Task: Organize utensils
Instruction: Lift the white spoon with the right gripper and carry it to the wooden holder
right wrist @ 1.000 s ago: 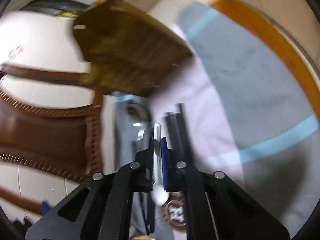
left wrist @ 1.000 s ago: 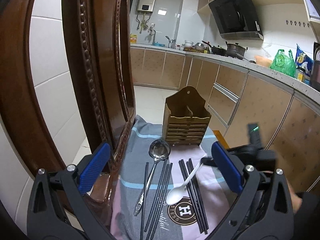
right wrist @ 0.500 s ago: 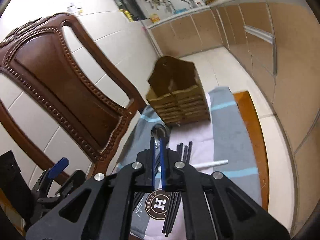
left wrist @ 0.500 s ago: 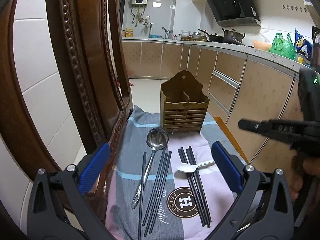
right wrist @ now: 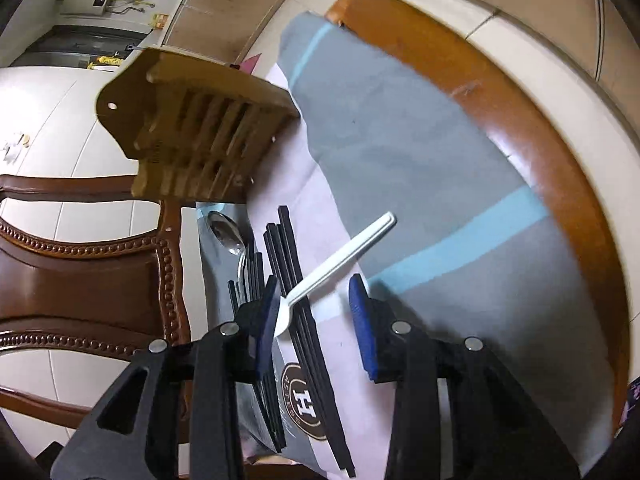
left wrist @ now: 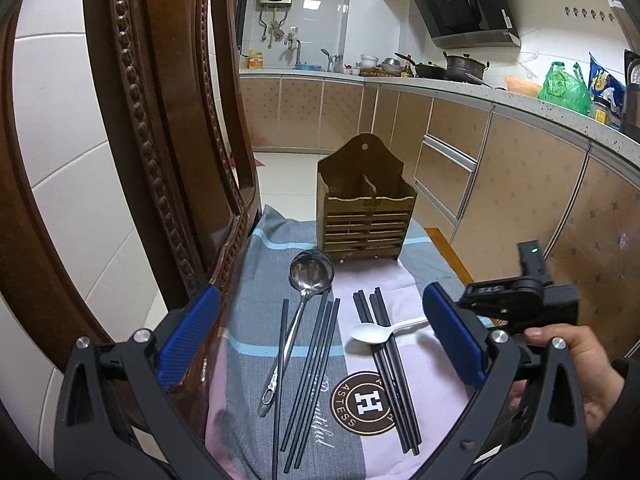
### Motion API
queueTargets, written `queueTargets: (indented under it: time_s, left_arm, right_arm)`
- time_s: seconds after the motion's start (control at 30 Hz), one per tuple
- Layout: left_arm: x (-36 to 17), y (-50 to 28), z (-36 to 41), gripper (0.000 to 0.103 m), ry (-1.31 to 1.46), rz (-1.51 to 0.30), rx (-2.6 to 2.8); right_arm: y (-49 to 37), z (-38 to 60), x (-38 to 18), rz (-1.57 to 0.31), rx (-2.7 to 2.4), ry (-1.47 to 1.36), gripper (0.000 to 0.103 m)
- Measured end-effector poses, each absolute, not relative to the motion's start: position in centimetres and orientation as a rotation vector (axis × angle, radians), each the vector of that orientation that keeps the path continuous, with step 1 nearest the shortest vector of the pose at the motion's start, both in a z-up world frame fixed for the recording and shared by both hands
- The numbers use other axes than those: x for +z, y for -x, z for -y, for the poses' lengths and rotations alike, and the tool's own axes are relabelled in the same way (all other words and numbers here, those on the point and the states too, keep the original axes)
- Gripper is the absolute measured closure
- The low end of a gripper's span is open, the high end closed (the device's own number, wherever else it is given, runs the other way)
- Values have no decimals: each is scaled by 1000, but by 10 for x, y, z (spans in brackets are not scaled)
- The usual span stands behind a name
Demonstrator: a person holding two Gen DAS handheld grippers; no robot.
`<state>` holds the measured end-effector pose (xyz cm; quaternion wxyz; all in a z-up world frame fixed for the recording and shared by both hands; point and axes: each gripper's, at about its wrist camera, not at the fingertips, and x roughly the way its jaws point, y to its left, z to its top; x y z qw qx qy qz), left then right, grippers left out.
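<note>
Left gripper [left wrist: 322,338] hangs above the near end of the cloth [left wrist: 260,276], blue pads wide apart, nothing between them. The cloth, grey and pink with light-blue stripes and a round "H" logo [left wrist: 365,399], covers a wooden chair seat [right wrist: 520,128]; carved chair back [left wrist: 168,152] along the cloth's left edge.

On the cloth, left to right:
- one single black chopstick [left wrist: 280,372], lying lengthwise
- metal ladle [left wrist: 298,312], bowl toward the far edge, handle toward the near edge, just beside that chopstick
- loose group of black chopsticks [left wrist: 316,364] touching the ladle handle's right side
- second bundle of black chopsticks [left wrist: 390,372], right of centre, crossing the logo
- white plastic spoon [left wrist: 380,331] lying across that second bundle, bowl left, handle toward the cloth's right edge

Wooden utensil holder [left wrist: 365,208] stands upright at the far edge of the cloth, slatted front, two compartments, both look empty.

Right gripper [right wrist: 314,312], seen at the cloth's right edge in the left wrist view, fingers parted, gripping nothing. In the right wrist view its pads straddle the spoon's neck; the spoon bowl sits right against the left pad [right wrist: 267,320]; contact unclear. The right pad is apart from the spoon. Person's hand [left wrist: 572,364] holds this gripper.
</note>
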<state>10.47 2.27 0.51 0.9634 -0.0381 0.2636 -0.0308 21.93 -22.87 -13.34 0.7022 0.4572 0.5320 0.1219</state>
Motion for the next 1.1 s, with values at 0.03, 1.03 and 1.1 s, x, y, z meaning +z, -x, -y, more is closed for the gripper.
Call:
queueTargets:
  time_s: [0.03, 1.03, 1.1]
  left_arm:
    - [5, -105, -23, 3, 79, -537, -63]
    - [4, -103, -30, 3, 101, -540, -63]
    - [4, -102, -30, 3, 105, -542, -66]
  right_arm:
    - [-220, 228, -140, -1194, 263, -1045, 67]
    - [-177, 184, 33, -612, 440, -474, 98]
    - [-158, 182, 54, -543, 415, -350, 98]
